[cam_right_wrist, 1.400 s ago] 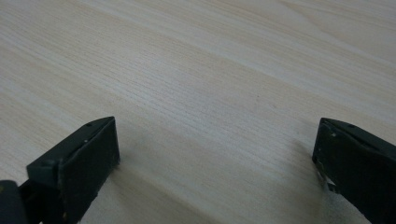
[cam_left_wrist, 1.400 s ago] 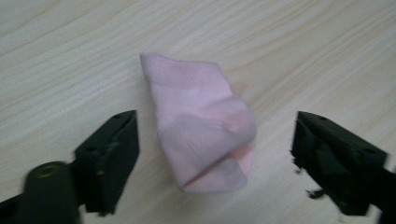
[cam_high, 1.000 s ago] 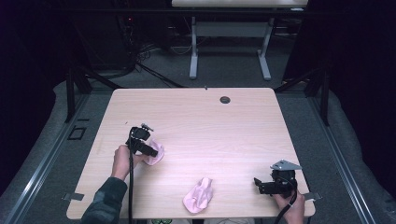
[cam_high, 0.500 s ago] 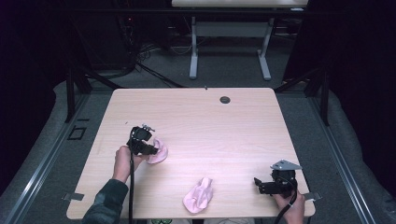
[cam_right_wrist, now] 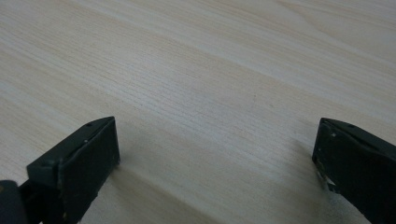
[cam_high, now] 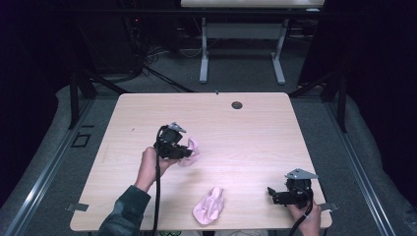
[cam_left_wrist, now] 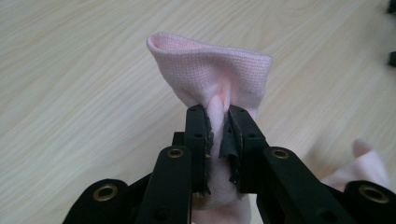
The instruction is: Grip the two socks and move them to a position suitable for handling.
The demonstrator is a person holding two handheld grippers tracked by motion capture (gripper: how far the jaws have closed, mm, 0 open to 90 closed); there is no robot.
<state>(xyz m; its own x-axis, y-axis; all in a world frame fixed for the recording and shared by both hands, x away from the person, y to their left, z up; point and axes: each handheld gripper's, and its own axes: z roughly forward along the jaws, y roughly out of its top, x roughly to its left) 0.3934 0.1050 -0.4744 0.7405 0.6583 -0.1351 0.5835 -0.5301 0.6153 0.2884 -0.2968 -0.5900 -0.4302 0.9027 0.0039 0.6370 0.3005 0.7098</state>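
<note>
At the left of the wooden table [cam_high: 123, 123], the person's left hand [cam_high: 149, 166] carries the left gripper [cam_high: 186, 153], which points toward the table's right side. Its jaws have just been closing and now pinch a pink sock [cam_high: 192, 150]; in the left gripper view the fabric is squeezed into a narrow fold between the two black pads [cam_left_wrist: 204, 130], and the sock's open cuff [cam_left_wrist: 210, 70] flares out beyond the fingertips, with the left gripper [cam_left_wrist: 217, 122] clamped on it. The held sock hangs from the jaws over the left-centre of the table; whether its lower end touches the wood cannot be told. A black cable [cam_high: 157, 196] trails from this gripper down along the dark sleeve [cam_high: 125, 211] at the near edge.

Right of centre along the near edge lies a second pink sock [cam_high: 209, 205], crumpled flat on the wood and well apart from both grippers. Its toe also shows at the lower right of the left gripper view [cam_left_wrist: 364, 161].

Toward the far edge, a small dark round grommet [cam_high: 237, 105] sits in the tabletop.

At the near right corner, the right hand [cam_high: 307, 221] holds the right gripper [cam_high: 271, 194] low over the wood, grey three-cornered plate [cam_high: 301, 174] on top. In the right gripper view its jaws stand wide apart over bare table [cam_right_wrist: 210, 93], with nothing between them.
</note>
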